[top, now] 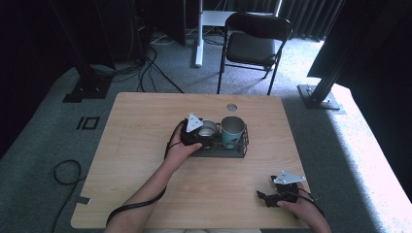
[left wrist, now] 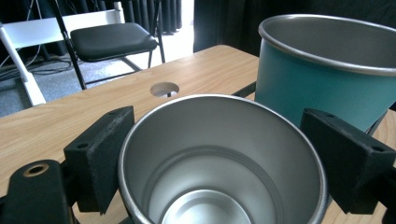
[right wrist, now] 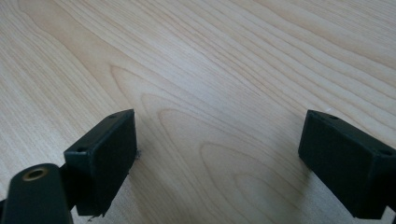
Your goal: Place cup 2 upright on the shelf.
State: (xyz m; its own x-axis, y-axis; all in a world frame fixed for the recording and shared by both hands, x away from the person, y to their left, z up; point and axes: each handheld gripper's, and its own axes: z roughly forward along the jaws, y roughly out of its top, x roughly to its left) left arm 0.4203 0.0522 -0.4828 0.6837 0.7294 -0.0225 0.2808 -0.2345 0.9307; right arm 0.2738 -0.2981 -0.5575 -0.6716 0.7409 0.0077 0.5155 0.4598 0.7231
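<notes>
Left gripper point(top: 204, 135) lowering a silver cup point(left wrist: 219, 158) into a black wire rack point(top: 241, 145) on the table point(top: 145, 160).

Its jaws are clamped on the cup, beside a teal cup point(left wrist: 322, 79). Likely next: release and lift clear. The right gripper point(right wrist: 219, 163) rests with jaws apart, empty.

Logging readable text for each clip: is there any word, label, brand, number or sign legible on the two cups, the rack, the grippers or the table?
None: no readable text in any view.
Silver cup: plain metal, no print.
Teal cup: plain wall, no label on the side that shows.
Black wire rack: no tag to be seen.
Left gripper, right gripper: jaws and grey plates unmarked.
Table: bare wood grain.
</notes>
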